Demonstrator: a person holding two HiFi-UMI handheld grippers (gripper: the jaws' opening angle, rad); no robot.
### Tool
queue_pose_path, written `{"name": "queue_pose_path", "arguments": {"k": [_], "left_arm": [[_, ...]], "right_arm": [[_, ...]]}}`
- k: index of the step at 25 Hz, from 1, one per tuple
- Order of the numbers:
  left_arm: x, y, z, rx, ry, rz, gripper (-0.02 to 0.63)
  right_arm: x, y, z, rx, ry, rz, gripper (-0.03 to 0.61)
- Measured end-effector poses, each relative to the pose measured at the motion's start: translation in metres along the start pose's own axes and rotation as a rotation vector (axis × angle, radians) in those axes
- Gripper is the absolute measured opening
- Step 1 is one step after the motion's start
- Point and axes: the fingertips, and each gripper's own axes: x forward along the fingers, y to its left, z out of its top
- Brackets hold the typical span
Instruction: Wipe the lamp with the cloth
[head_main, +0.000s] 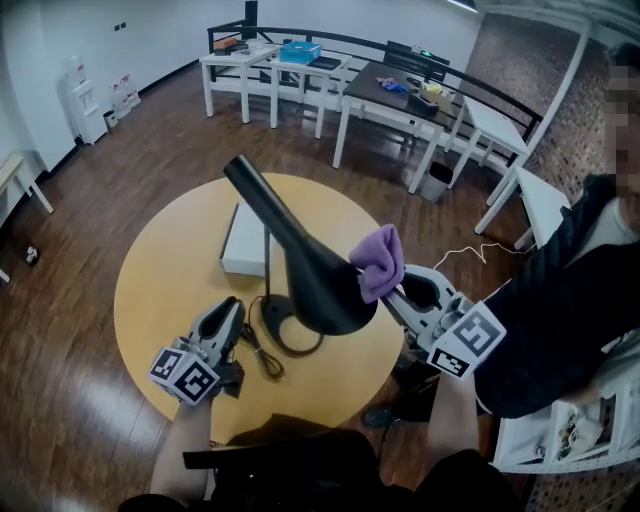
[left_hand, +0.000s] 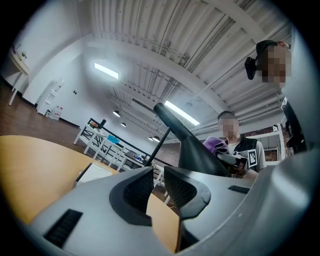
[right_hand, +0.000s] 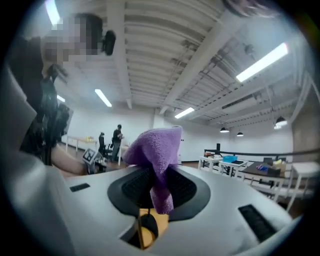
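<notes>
Our right gripper (right_hand: 152, 189) has its fingers closed on the purple cloth (right_hand: 156, 150). A fold of it is pinched between the two dark pads, and the rest bunches up above them. In the head view, the cloth (head_main: 380, 262) lies against the black lamp (head_main: 300, 262), at the upper right edge of its cone shade near the wide end. The right gripper (head_main: 396, 290) reaches in from the right, raised above the table.

Our left gripper (left_hand: 159, 189) has its fingers drawn together with nothing between them; only a thin slit of the tabletop shows past the pads. In the head view the left gripper (head_main: 231, 308) sits low over the table, just left of the lamp's round base, and a black cord (head_main: 262, 355) lies beside it. We cannot tell whether it touches the base.

The lamp stands on the round yellow table (head_main: 150, 290). Its shade tilts, with the narrow end high at the back left and the wide mouth low toward us. A white box (head_main: 245, 240) rests on the table behind the lamp's stem. A person in dark clothing (head_main: 570, 300) stands close by on the right.
</notes>
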Motion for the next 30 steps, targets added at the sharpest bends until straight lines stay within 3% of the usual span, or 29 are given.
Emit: {"name": "queue_pose_path", "arguments": {"k": [3,8,17,24,27,30], "left_arm": [[0.005,-0.010,-0.005,0.014,0.024,-0.032,0.067],[0.007,-0.018,-0.011,0.020,0.058,-0.072,0.067],[0.012,-0.032,-0.016,0.012,0.090,-0.144,0.067],[0.004,-0.037,-0.019,0.008,0.103,-0.170,0.067],[-0.003,-0.034,-0.020,0.003,0.101,-0.161,0.067],[-0.008,-0.028,-0.018,0.001,0.091,-0.146,0.067]], "right_arm": [[0.005,0.016,-0.014,-0.099,0.078,-0.009,0.089],[-0.006,0.034,-0.018,-0.101,0.045,-0.025,0.088],[-0.035,0.061,-0.031,0.093,-0.137,-0.070,0.087],[-0.024,0.105,-0.038,0.143,-0.222,0.060,0.087],[-0.008,0.123,-0.048,0.088,-0.173,0.125,0.087],[0.015,0.129,-0.057,0.077,-0.155,0.122,0.087]]}}
